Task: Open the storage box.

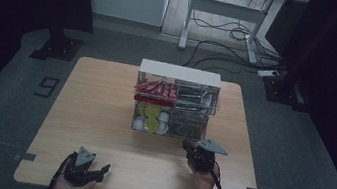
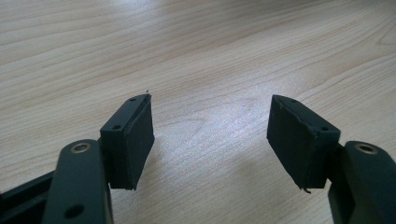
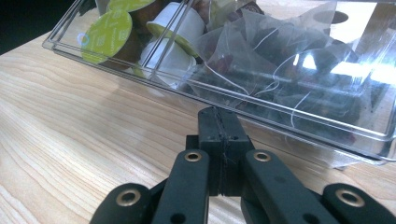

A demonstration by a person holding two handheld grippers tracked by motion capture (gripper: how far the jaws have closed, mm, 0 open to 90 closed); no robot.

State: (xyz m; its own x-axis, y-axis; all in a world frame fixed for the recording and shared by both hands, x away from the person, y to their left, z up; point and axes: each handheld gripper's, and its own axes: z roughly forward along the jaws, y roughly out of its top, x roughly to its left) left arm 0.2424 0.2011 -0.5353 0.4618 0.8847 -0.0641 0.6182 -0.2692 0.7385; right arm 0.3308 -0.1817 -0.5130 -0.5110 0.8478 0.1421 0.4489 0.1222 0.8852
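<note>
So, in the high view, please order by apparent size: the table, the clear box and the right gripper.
1. table, by far the largest.
2. clear box, holding sachets and pods.
3. right gripper, smallest, although it sits nearer the camera than the box.

Black jaws are seen on the left gripper point(image 2: 210, 135) and right gripper point(image 3: 218, 126), with brass-ringed pivot holes, grey three-cornered top plates and black cables.

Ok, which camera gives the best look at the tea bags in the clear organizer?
The right gripper view: the tea bags lie close up behind the clear organizer's wall, mesh pouches and strings plain, just beyond the shut right gripper. The high view shows them only as a dark, small mass in the lower right compartment. The left gripper view faces bare table.
</note>
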